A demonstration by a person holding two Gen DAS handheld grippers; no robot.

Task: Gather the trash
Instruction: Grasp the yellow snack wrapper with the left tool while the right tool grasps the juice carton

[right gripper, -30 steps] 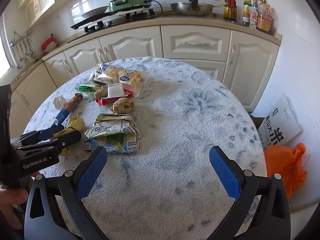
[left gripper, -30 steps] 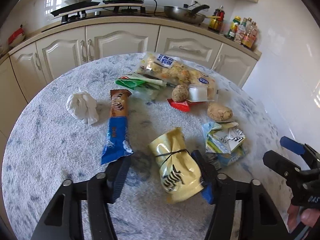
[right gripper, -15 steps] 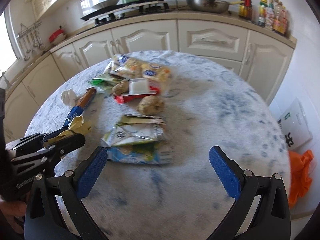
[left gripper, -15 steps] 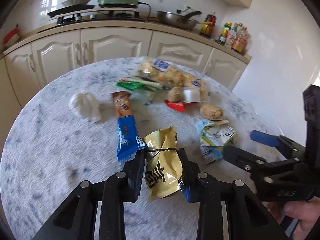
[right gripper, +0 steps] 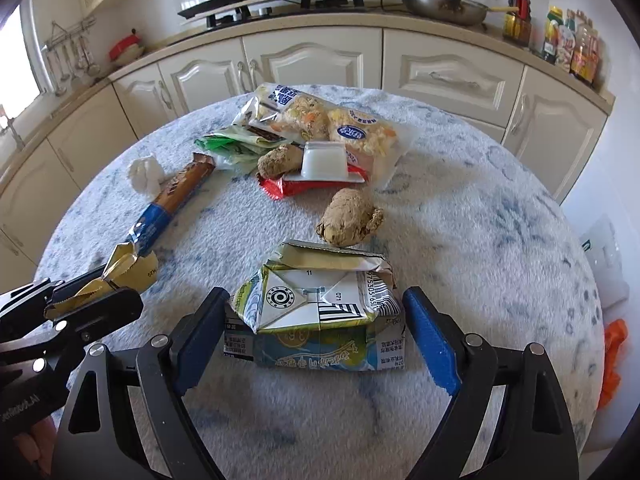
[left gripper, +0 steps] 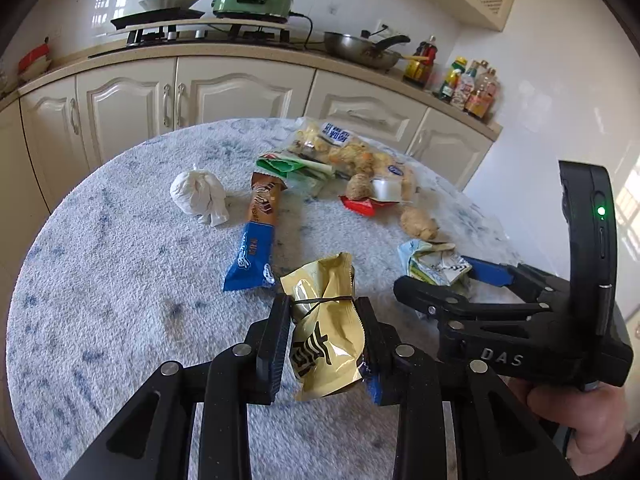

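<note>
Trash lies scattered on a round table (left gripper: 100, 300) with a mottled blue-white cover. The gold packet (left gripper: 324, 328), crinkled foil with dark print and a thin black band round its middle, is pinched between the fingers of the left gripper (left gripper: 324, 332), near the table's front. The carton (right gripper: 316, 312) is a flattened drink box, green, white and blue, with a barcode on its right flap; it lies between the spread fingers of the right gripper (right gripper: 314, 334), whose jaws have just been closing. The blue pads stand just beside the carton's sides; contact cannot be confirmed. Farther back lie a long blue-and-brown wrapper (left gripper: 256, 236), a knotted white bag (left gripper: 198, 196), a ginger root (right gripper: 348, 218), a white cup (right gripper: 324, 160) on a red wrapper (right gripper: 296, 186), a green wrapper (left gripper: 288, 166) and a clear snack bag (right gripper: 320, 120).

In the left view the right gripper covers most of the carton. The packet's lower end is hidden behind the left fingers. The print on every wrapper is too small to read. A hand (left gripper: 580, 412) is cut off at the frame edge.
</note>
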